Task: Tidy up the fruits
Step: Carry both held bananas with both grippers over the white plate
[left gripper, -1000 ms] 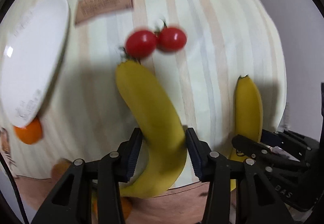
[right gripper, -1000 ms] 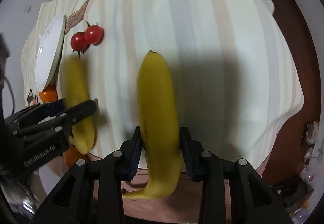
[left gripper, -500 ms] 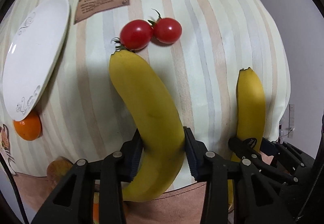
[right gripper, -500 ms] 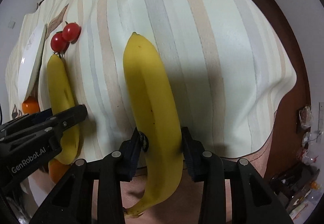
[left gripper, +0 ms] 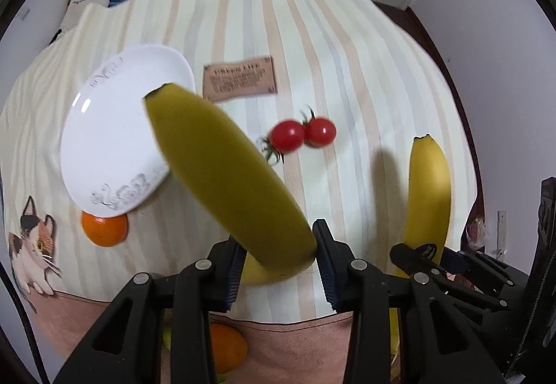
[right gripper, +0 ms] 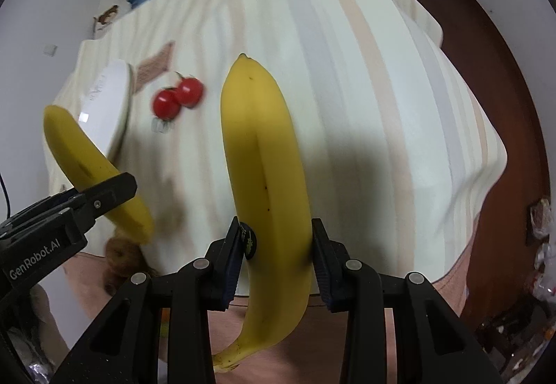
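Bananas, two of them, one in each gripper. The left gripper point(left gripper: 278, 266) has its fingers clamped on the fat lower part of the first banana point(left gripper: 222, 175), which is up off the striped cloth point(left gripper: 347, 47) and tilted so its tip points far-left, over the edge of the white plate point(left gripper: 104, 127). It's a bit blurry in the left wrist view. The right gripper point(right gripper: 276, 257) has its fingers squeezed on the second banana point(right gripper: 267, 168) near its sticker, with the tip pointing away and the stem end curling down past the fingers toward the camera. Can't really tell whether this one is resting on the cloth or just above it. Two cherry tomatoes point(left gripper: 302, 135) sit on the cloth touching each other, between the two bananas and a bit farther away, just right of the plate. An orange point(left gripper: 104, 231) is tucked against the near edge of the plate, partly under it. A second orange point(left gripper: 226, 345) shows low down behind the left gripper's fingers. There's a brown label patch point(left gripper: 239, 78) sewn on the cloth beyond the tomatoes, and a cartoon cat print point(left gripper: 31, 245) at the far left.
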A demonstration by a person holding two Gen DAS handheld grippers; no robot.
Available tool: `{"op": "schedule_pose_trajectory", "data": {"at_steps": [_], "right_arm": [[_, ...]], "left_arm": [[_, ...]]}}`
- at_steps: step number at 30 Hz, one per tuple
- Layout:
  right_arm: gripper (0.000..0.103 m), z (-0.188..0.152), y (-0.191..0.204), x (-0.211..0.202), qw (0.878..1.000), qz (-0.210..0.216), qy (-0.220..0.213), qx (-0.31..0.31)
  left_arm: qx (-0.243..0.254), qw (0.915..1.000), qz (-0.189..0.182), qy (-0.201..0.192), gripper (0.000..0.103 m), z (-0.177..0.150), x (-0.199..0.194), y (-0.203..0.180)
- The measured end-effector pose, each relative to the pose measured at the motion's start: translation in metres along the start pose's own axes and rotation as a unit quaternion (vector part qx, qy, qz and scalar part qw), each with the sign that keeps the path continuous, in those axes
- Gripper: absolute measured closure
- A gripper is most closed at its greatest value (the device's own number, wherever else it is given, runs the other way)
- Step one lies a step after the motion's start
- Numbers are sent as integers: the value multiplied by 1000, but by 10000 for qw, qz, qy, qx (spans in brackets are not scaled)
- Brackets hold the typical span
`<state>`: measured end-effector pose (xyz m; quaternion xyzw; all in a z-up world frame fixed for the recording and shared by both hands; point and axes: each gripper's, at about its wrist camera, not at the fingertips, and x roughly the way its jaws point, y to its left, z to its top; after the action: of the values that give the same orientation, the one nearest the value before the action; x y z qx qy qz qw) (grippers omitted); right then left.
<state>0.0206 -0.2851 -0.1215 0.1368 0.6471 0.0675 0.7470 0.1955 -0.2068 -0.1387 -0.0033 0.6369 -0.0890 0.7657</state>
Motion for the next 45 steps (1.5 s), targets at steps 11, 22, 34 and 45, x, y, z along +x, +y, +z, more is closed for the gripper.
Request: {"op": "schedule_pose_trajectory", "data": {"at_steps": [11,22,34,45], "right_arm": [[64,38,12,-9,9998,85,-43,-148],[63,44,-2,47,9991,-216,365,-2],[65,37,9,34,9999,-15,108,11],[65,48,42,-21,9984,511,-168,-187]], "left_arm": [[-118,9986,-363,356,69,12,44,-31],[-102,9959,-332,835,63,1,103,-26],[127,9993,-289,196,74,-48,14,-12],[-337,9959,-767,-332,74,-46,-89,83]]}}
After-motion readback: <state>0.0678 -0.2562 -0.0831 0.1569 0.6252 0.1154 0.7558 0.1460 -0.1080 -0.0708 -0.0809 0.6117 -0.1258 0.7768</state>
